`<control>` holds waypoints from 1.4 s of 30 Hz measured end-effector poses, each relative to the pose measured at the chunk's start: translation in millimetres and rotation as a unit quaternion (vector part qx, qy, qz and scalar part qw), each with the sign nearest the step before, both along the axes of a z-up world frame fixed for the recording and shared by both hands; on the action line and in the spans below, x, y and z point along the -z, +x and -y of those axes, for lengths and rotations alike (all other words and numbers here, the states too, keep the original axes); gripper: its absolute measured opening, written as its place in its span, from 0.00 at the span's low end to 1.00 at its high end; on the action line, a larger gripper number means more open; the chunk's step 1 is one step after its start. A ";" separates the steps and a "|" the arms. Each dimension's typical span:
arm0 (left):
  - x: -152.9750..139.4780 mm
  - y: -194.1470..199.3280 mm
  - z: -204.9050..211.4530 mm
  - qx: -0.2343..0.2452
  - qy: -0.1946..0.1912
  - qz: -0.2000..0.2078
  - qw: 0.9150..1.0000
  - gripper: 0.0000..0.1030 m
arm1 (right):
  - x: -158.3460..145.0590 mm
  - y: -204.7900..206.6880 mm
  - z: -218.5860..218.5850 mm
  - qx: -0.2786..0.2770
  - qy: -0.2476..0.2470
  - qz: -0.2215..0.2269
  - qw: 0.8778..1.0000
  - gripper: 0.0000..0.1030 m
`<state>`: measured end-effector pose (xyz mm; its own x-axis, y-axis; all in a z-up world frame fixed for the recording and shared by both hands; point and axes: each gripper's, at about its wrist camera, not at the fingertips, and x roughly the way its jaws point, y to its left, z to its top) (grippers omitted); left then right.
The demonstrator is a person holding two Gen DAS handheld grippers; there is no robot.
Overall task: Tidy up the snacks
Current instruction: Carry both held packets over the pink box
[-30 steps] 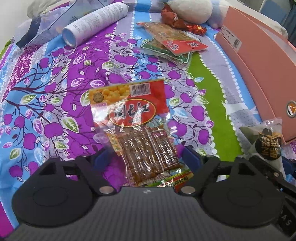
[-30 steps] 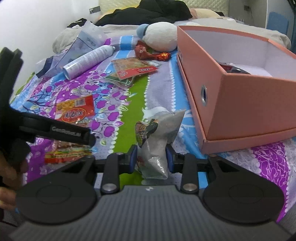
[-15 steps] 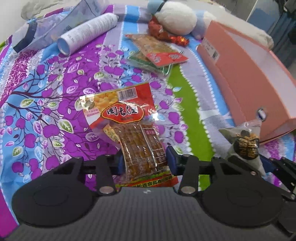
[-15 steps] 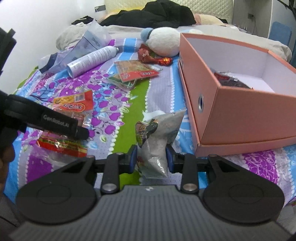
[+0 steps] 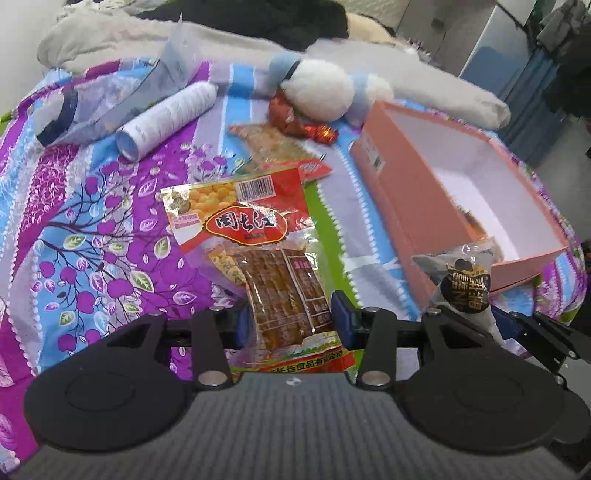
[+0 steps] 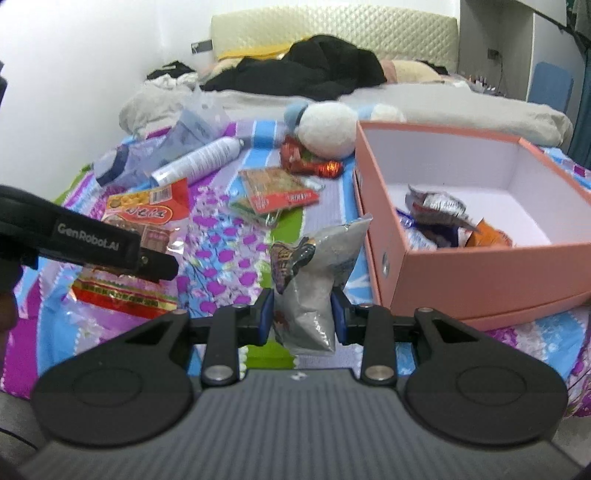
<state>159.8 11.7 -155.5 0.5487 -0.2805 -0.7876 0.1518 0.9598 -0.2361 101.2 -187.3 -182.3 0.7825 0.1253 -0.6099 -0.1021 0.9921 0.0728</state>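
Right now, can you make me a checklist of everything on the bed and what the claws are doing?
Surface: bedspread with purple tree print.
Job's things: pink box open, some packets inside; flat snack packs and red candy wrapper lying loose.
Clutter: white spray can, plush toy, black clothes.
Grippers: left claw shut on red tofu packet; right claw shut on grey snack bag.
Cables: nothing seen.
Surroundings: headboard, white wall.

The pink box [image 6: 476,266] stands open-topped, snack packets [image 6: 443,221] crowding its near corner, far half bare
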 end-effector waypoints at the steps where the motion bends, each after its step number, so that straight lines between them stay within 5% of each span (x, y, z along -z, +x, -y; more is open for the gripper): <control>1: -4.5 -2.2 0.1 0.002 -0.002 0.002 1.000 0.45 | -5.1 -2.1 0.7 0.001 0.001 0.004 1.000 0.35; 3: -14.8 -7.4 0.3 0.006 -0.009 0.008 1.000 0.35 | -14.3 -6.7 1.7 0.004 0.002 0.013 1.000 0.35; 9: -24.1 -15.6 3.9 0.009 -0.016 0.018 1.000 0.34 | -33.8 -17.6 5.7 0.009 -0.001 0.033 0.999 0.35; 20: 34.0 -8.6 12.8 0.032 -0.072 -0.032 0.996 0.36 | 16.1 -27.3 25.2 0.026 -0.003 -0.031 0.999 0.35; 27: 65.3 16.6 38.6 0.054 0.023 -0.014 0.998 0.86 | 47.3 -29.0 24.9 0.023 0.000 -0.067 0.998 0.35; 35: 94.0 60.9 70.7 0.096 0.096 0.000 0.991 0.89 | 50.7 -26.5 30.8 0.028 0.005 -0.071 0.997 0.35; 42: 124.8 84.4 80.8 0.089 0.134 -0.037 0.986 0.89 | 50.0 -24.2 38.3 0.037 0.013 -0.070 0.997 0.35</control>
